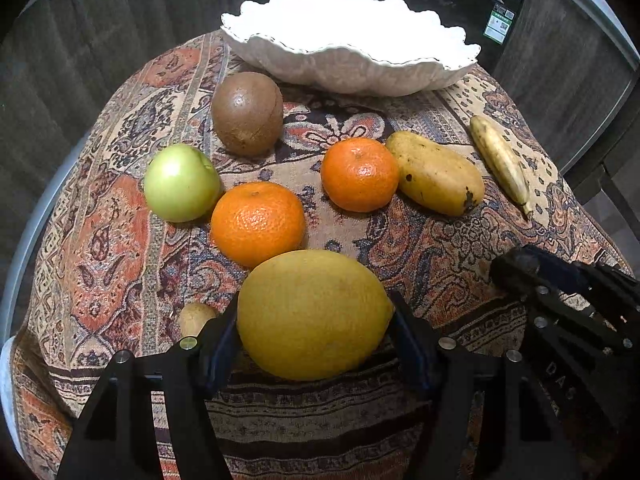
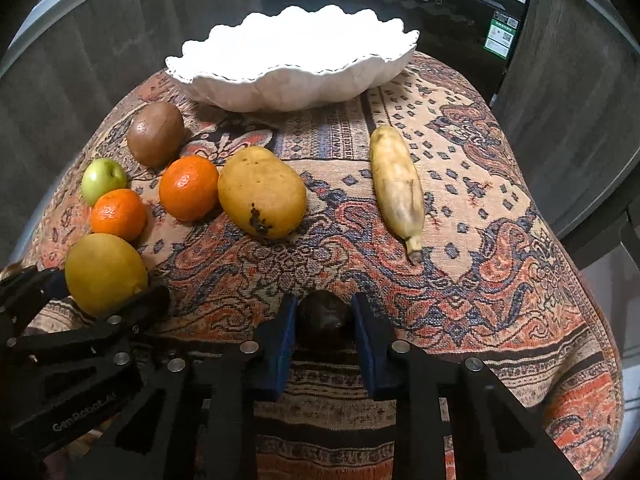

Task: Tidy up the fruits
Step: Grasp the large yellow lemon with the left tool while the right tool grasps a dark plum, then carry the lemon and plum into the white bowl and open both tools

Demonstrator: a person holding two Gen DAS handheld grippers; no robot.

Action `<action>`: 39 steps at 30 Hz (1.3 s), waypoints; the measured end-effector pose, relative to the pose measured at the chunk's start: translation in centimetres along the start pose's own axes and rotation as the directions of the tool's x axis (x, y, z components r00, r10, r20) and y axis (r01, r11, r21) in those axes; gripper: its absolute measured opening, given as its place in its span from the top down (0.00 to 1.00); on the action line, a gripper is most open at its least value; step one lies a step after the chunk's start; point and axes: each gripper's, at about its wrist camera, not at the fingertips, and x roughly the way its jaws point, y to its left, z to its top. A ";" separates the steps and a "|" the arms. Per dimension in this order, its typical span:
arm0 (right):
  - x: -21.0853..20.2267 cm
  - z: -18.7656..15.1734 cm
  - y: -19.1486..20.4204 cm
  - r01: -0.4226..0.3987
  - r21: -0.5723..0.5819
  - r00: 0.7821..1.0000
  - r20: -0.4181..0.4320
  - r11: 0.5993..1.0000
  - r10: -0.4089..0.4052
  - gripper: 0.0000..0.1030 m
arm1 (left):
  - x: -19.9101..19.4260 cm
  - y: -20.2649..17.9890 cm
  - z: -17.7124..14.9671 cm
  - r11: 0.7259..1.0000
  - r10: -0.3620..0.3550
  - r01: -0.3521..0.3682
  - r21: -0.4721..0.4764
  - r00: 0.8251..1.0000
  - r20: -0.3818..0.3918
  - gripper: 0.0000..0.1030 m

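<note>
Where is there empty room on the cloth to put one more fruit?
Free: the bare patterned cloth right of the spotted yellow banana, and the strip between the banana and the yellow mango. The scalloped white bowl looks empty. Crowded: the left side, around the green apple and round orange tangerines.

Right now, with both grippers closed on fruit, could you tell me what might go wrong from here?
1. The left gripper holds the wide, rounded lemon only at its sides; it could slip out on lifting.
2. The two grippers sit close together; the right gripper, shut on the small dark fruit, might bump the left.
3. The white bowl lies beyond the oranges; a low carry could knock them.
</note>
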 end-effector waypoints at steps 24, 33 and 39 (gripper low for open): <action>-7.3 3.2 -0.2 -0.013 0.023 0.987 0.161 1.000 0.009 0.72 | -7.5 0.3 2.8 1.000 -0.003 0.003 -0.002 0.989 0.149 0.36; -8.7 7.2 -0.9 -0.005 0.028 0.974 0.224 1.000 -0.001 0.72 | -9.2 0.8 7.2 1.000 0.007 -0.006 -0.009 0.978 0.210 0.36; -8.7 10.0 -1.9 -0.016 0.059 0.968 0.251 0.998 0.001 0.72 | -9.6 0.8 10.2 1.000 0.006 -0.008 0.006 0.972 0.236 0.36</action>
